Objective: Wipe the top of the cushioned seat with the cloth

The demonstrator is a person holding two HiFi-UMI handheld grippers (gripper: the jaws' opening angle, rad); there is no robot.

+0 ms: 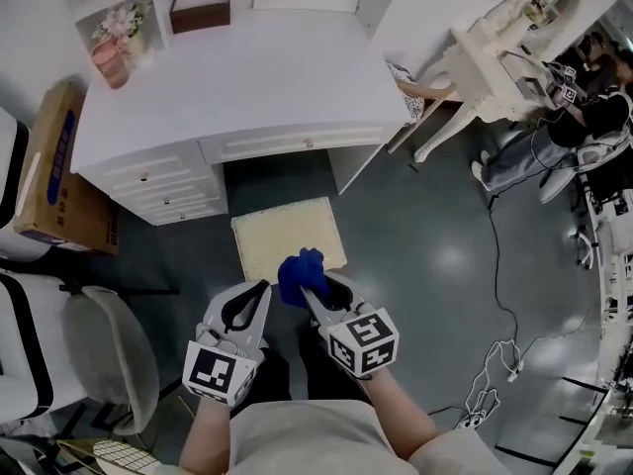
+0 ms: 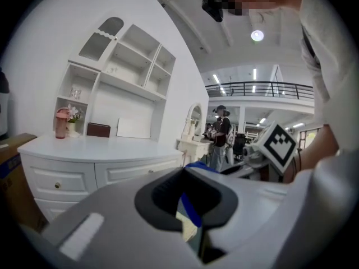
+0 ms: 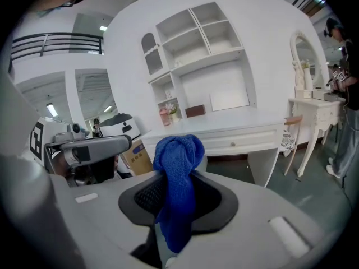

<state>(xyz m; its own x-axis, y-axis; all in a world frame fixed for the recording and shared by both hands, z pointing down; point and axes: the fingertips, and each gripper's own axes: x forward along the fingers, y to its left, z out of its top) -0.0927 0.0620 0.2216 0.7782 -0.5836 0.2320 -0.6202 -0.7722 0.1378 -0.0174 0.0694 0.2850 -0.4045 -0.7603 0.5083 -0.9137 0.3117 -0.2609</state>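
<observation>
The cushioned seat [image 1: 285, 234] is a cream square pad on a stool in front of the white desk, just ahead of both grippers in the head view. My right gripper [image 1: 315, 287] is shut on a bunched blue cloth [image 1: 300, 273], held over the seat's near edge. In the right gripper view the cloth [image 3: 178, 175] sticks up between the jaws of that gripper [image 3: 179, 206]. My left gripper [image 1: 259, 291] hangs beside it on the left, jaws together with nothing held. In the left gripper view a sliver of the cloth [image 2: 189, 206] shows past the left gripper's closed tips [image 2: 188, 175].
A white desk [image 1: 247, 77] with drawers stands behind the seat, with a pink cup [image 1: 109, 63] on it. A cardboard box [image 1: 54, 166] and a white chair [image 1: 109, 354] are at the left. A vanity table [image 1: 495, 62], a person [image 1: 593, 117] and a floor cable [image 1: 499, 285] are at the right.
</observation>
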